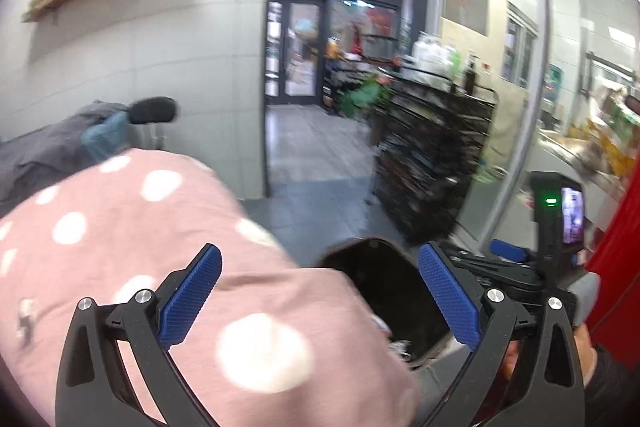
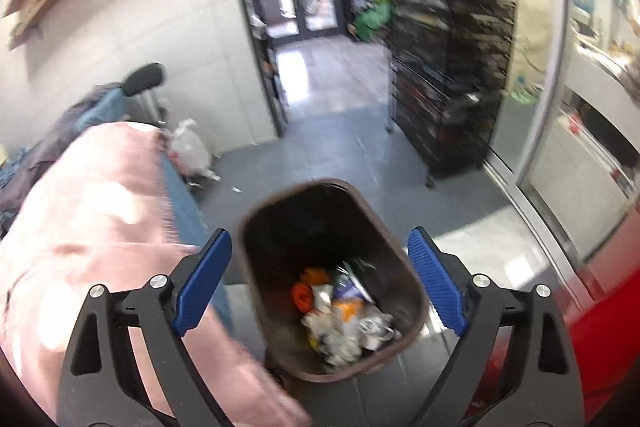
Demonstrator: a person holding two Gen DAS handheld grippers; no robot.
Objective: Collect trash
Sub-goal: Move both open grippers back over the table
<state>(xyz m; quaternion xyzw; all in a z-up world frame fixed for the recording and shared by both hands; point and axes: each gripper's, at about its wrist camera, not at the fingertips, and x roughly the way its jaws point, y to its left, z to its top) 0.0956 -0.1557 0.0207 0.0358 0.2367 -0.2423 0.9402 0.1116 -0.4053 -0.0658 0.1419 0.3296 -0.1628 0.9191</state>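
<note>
both grippers are spread wide, holding nothing. right gripper (image 2: 320, 279) hangs over the bin (image 2: 332, 283), which stands on the grey floor (image 2: 340, 147) by the pink blanket's (image 2: 92, 211) edge; trash (image 2: 344, 315) is heaped at its bottom. left gripper (image 1: 320, 295) frames the blanket (image 1: 160, 247) and bin (image 1: 388, 291).

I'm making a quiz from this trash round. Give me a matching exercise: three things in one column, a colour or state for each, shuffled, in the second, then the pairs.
Things
1. trash bin
2. blanket
3. right gripper

States
A. pink with white dots
B. open, nothing held
C. dark brown, with scraps inside

Pairs: 1-C, 2-A, 3-B
</note>
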